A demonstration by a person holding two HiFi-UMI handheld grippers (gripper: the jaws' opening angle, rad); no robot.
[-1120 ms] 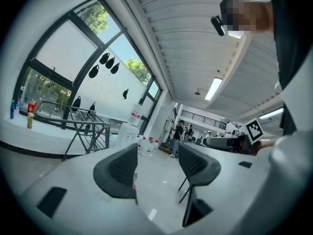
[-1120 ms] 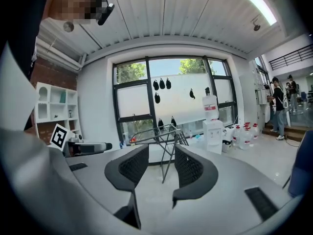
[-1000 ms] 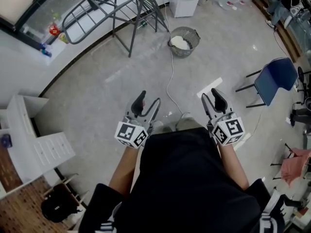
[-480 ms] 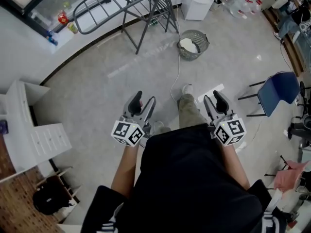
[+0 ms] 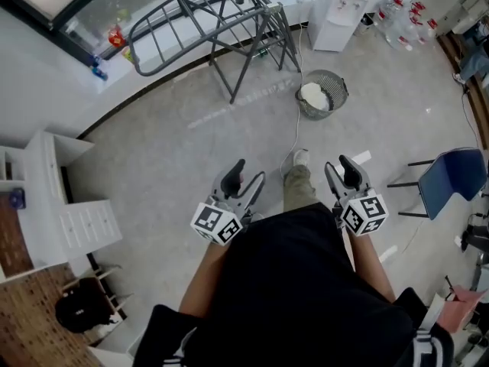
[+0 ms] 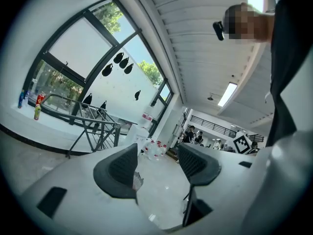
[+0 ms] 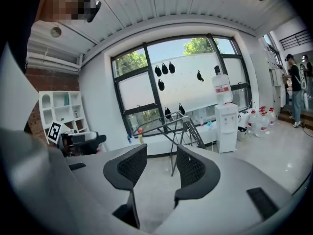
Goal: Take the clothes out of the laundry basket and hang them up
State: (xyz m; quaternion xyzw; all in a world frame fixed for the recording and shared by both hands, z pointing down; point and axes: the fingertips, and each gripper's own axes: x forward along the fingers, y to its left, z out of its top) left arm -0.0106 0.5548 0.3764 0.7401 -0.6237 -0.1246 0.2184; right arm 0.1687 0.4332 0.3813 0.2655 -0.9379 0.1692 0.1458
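Pale grey polished floor (image 5: 160, 159) fills the head view, bounded at the top by a white wall and a dark-framed window. At the far left stands a white shelf unit (image 5: 46, 197), with a black bag (image 5: 84, 316) on the floor below it. Further right, by the window, is a grey metal drying rack (image 5: 221, 21), its wings bare; it also shows in the left gripper view (image 6: 93, 124) and the right gripper view (image 7: 181, 126).

The left tongs (image 5: 249, 170) are held out level over bare floor in front of the person (image 5: 298, 297) in a black top. Their jaws stand wide apart, and between them the left gripper view (image 6: 157, 153) shows only floor.

A white cable (image 5: 294, 140) runs up the floor to the round wire-mesh laundry basket (image 5: 322, 94), which stands just beside the rack's right legs, well ahead of both tongs. White cloth (image 5: 313, 94) lies inside it.

The right tongs (image 5: 338, 164) point slightly downward over the floor. Their jaws have just been opening and stand apart, with nothing but floor between them in the right gripper view (image 7: 161, 153).

Behind the basket is a white water dispenser (image 5: 344, 10), and a blue chair (image 5: 451, 182) stands at the right edge.
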